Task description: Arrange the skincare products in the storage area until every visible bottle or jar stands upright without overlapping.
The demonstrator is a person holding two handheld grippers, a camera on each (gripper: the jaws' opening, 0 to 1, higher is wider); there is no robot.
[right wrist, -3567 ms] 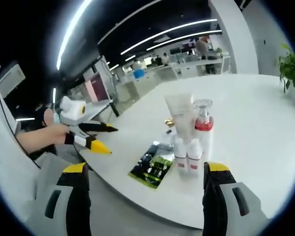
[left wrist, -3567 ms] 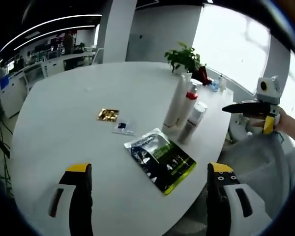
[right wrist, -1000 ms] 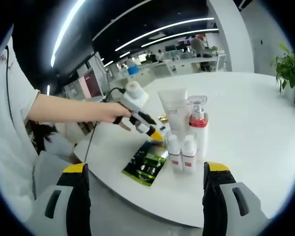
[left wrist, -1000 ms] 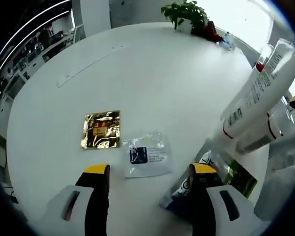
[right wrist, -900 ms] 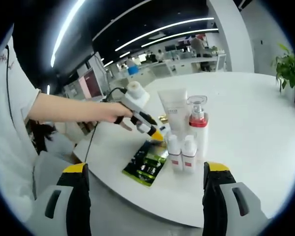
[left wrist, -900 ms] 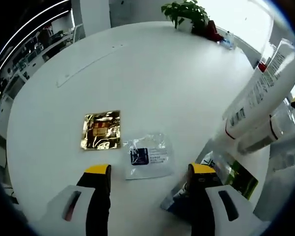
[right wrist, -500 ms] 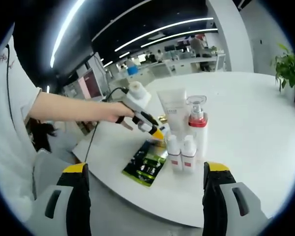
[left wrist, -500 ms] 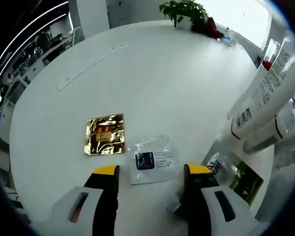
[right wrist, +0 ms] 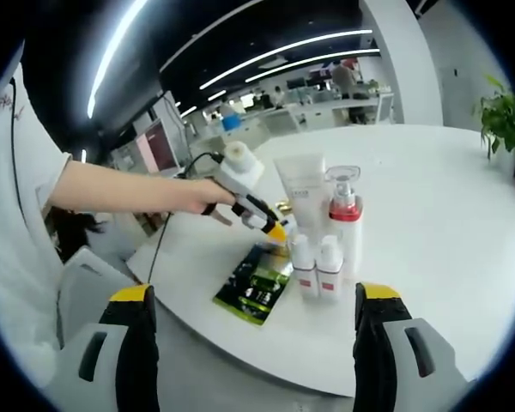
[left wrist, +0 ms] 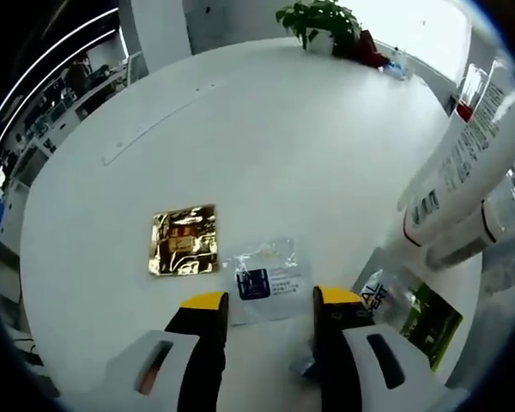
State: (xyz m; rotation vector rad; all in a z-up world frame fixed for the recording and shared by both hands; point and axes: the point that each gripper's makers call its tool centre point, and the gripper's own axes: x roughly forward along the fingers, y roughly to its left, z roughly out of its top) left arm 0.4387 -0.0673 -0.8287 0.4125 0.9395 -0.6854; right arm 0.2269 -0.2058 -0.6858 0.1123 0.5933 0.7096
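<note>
White round table [left wrist: 266,129]; potted plant [left wrist: 322,19] at far edge.

L hand-held gripper [left wrist: 266,305] jaws narrowed; R hand-held gripper [right wrist: 253,296] wide apart.

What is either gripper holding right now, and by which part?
Nothing yet. The left gripper is narrowed around the near edge of the clear sachet lying on the table, jaws not closed. The right gripper is open, empty.

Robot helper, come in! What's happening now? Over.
Left gripper half-closed over clear sachet. Right gripper open, back. Bottles upright. Green packet lying beside them.
</note>
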